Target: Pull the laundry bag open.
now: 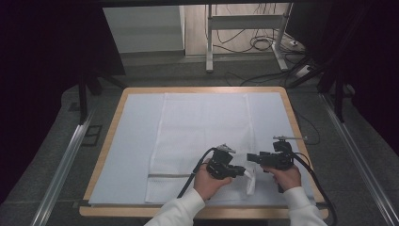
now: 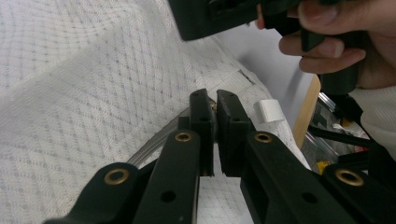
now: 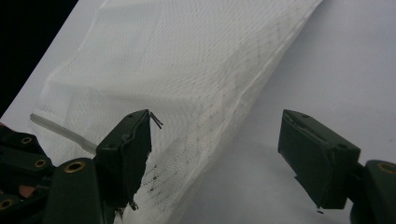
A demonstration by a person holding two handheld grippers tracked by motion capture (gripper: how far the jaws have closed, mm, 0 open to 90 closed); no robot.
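White mesh laundry bag (image 1: 197,141), lying flat along the middle of the worktop (image 1: 113,122), long axis running from far edge to near edge. A zipper band crosses it close to the near edge. Its near right corner is raised off the surface and crumpled where the claws meet.

Handling, as a judgement: thin open-weave netting, very light, limp, no stiffness of its own. It will drape, fold and drag rather than slide as a sheet. Little risk of damage, though mesh can snag on a jaw edge. Best holds look like the seamed hem and the corners, where the cloth is doubled and gives the pads something to bite; the zipper band would also serve.

Left claw (image 2: 214,116): jaws drawn nearly together, with a sliver of the bag's edge pinched between the pads at that near right corner. A small white tab (image 2: 269,111) sits just beyond its tips.

Right claw (image 3: 215,154): jaws wide apart, gripping nothing. The bag's side hem runs between them, close against one jaw, the other well off over bare white covering (image 3: 355,56). In the high view it (image 1: 250,158) points toward the left claw (image 1: 241,172), just beside the lifted corner.
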